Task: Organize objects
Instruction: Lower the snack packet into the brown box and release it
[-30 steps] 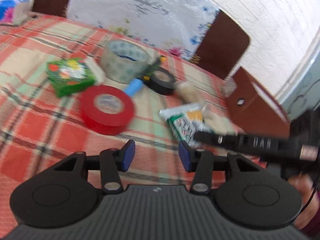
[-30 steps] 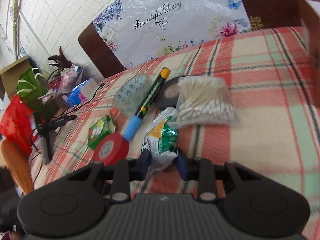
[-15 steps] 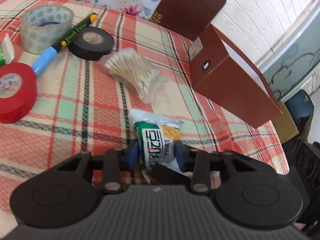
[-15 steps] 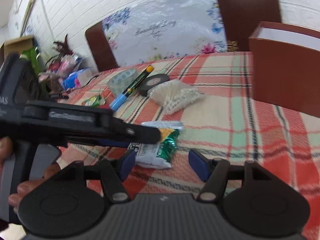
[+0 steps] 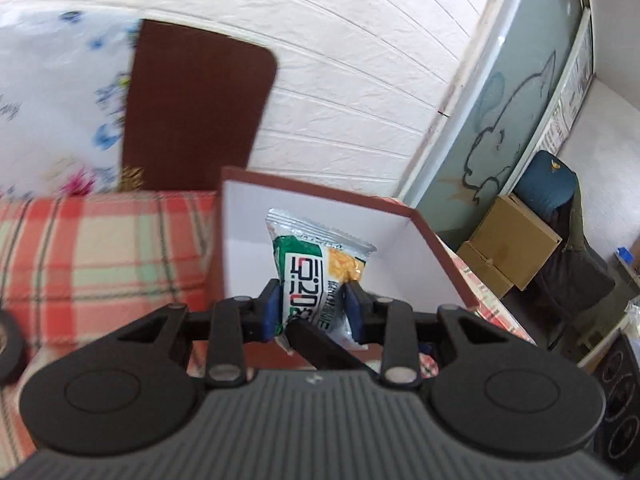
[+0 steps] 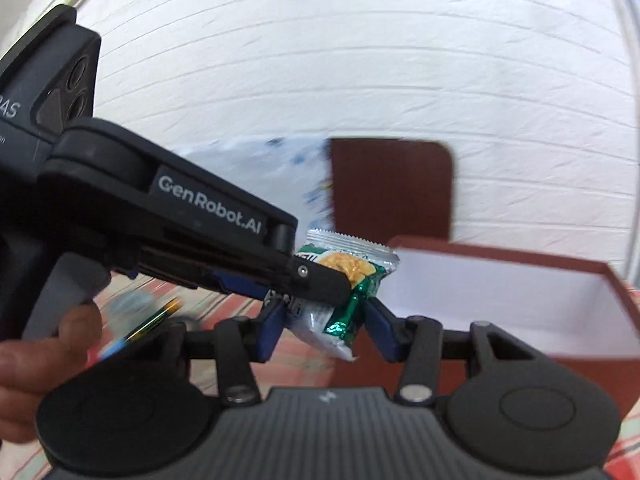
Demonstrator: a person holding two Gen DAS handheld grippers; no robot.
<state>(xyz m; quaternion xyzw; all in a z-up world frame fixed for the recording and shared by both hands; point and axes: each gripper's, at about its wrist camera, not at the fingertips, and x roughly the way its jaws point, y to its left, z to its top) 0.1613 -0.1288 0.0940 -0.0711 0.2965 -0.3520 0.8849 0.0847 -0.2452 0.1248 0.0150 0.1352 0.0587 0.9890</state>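
My left gripper (image 5: 313, 311) is shut on a green, white and yellow snack packet (image 5: 316, 264) and holds it in the air in front of the open brown box (image 5: 440, 256) with a white inside. In the right wrist view the same packet (image 6: 344, 284) hangs between my right gripper's blue pads (image 6: 272, 330), with the left gripper's finger (image 6: 320, 280) across it. The right gripper (image 6: 326, 330) has its jaws around the packet's lower end; whether they press on it I cannot tell. The box (image 6: 520, 264) stands to the right.
The table has an orange and green plaid cloth (image 5: 100, 256). A brown chair back (image 5: 196, 108) and a floral plastic sheet (image 5: 60, 100) stand behind it. A black tape roll (image 5: 10, 344) shows at the left edge. A marker (image 6: 148, 324) lies blurred on the table.
The left gripper has lifted the snack packet off the table and carried it up to the brown box. The right gripper has come in under the packet, its jaws narrower than before.
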